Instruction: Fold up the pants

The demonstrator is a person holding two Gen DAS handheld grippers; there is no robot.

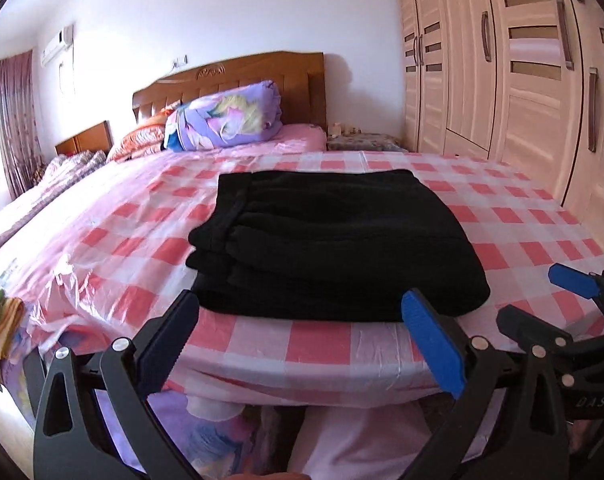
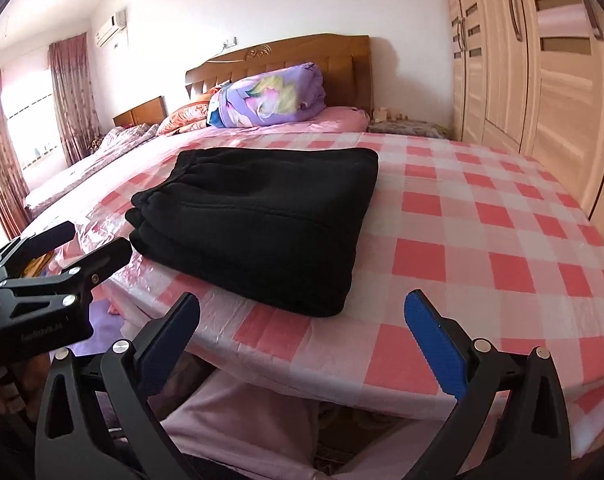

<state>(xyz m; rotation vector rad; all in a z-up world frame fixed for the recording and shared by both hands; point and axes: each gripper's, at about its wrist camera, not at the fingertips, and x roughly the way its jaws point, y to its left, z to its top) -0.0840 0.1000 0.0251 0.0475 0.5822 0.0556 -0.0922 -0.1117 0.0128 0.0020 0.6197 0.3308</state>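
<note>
Left gripper [image 1: 300, 312]: jaws spread wide, nothing held. It is held off the near edge of the bed [image 1: 326, 356], tips just short of the pants [image 1: 334, 240], which lie straight ahead of it.

Right gripper [image 2: 302, 314]: also wide open and empty, held beside the left one. Pants are ahead and slightly to its left, near but not touched. The left gripper's fingers are seen at this view's left edge.

Pants: a black, compact stack of several layers, flat on the checked cover [image 2: 482, 240]. Layered edges with the gathered waistband face left; the folded edge is nearest the grippers. Nothing seen trailing off the stack.

Step judged: folding looks finished, or at its last fold; both grippers are clear of the cloth.

Next move, if any is needed: only a squaring or pressing of the stack edges, done with a light touch so the layers are not dragged apart. The plastic cover looks slick, so sliding of the whole stack is likely if it is pushed sideways.

Further out: pillows [image 1: 226, 116], headboard [image 1: 246, 76], wardrobe [image 1: 522, 60] to the right.
</note>
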